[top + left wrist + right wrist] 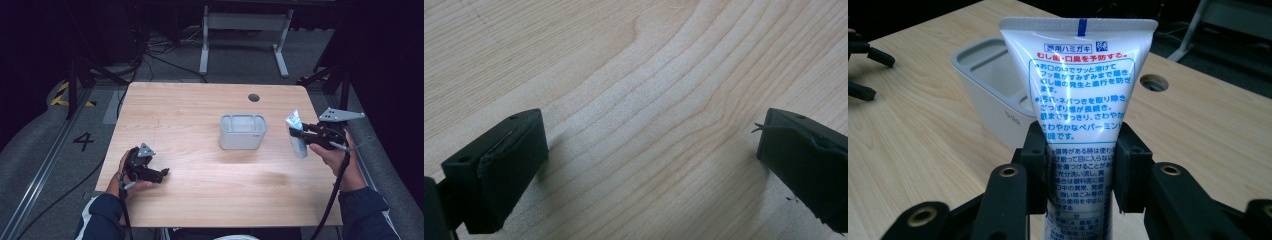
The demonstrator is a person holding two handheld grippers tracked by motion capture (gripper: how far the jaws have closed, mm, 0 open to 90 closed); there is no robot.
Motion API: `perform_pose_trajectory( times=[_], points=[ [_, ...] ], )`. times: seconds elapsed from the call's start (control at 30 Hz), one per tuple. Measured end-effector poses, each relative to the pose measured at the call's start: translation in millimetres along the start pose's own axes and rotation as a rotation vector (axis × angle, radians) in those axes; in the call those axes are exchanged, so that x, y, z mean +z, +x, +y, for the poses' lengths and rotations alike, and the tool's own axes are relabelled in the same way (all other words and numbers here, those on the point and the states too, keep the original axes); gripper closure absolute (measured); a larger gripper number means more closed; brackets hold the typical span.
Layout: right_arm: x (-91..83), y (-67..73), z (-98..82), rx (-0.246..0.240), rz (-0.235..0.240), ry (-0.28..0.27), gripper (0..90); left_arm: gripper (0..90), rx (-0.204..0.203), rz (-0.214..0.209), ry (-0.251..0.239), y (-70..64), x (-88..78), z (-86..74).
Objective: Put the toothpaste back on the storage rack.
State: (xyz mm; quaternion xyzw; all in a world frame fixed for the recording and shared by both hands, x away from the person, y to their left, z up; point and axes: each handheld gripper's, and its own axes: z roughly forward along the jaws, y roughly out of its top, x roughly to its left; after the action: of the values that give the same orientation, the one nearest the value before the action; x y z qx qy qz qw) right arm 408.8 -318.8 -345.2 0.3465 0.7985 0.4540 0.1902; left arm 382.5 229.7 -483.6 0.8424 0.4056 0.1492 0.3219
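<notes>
Right gripper squeezes a toothpaste tube (flat end up) right of the white holder. Left gripper sits wide apart on the table.

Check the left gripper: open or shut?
Open. In its own view the left gripper has its two jaws far apart, with bare wooden table between them.

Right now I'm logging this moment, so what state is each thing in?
Left gripper: open, empty, low over the table.
Right gripper: shut on the toothpaste tube.
Toothpaste tube: upright, crimped end up, held beside the container.
White container: standing on the table, open top, looks empty.
</notes>
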Motion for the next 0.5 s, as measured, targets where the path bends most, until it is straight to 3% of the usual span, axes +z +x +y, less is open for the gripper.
perform_pose_trajectory(
  times=[0.5],
  points=[
    [5.2,21.7,39.5,-0.073,0.037,-0.069,65.3,0.3,0.000,0.000,0.000,-0.1,0.0,0.0]
  ],
)
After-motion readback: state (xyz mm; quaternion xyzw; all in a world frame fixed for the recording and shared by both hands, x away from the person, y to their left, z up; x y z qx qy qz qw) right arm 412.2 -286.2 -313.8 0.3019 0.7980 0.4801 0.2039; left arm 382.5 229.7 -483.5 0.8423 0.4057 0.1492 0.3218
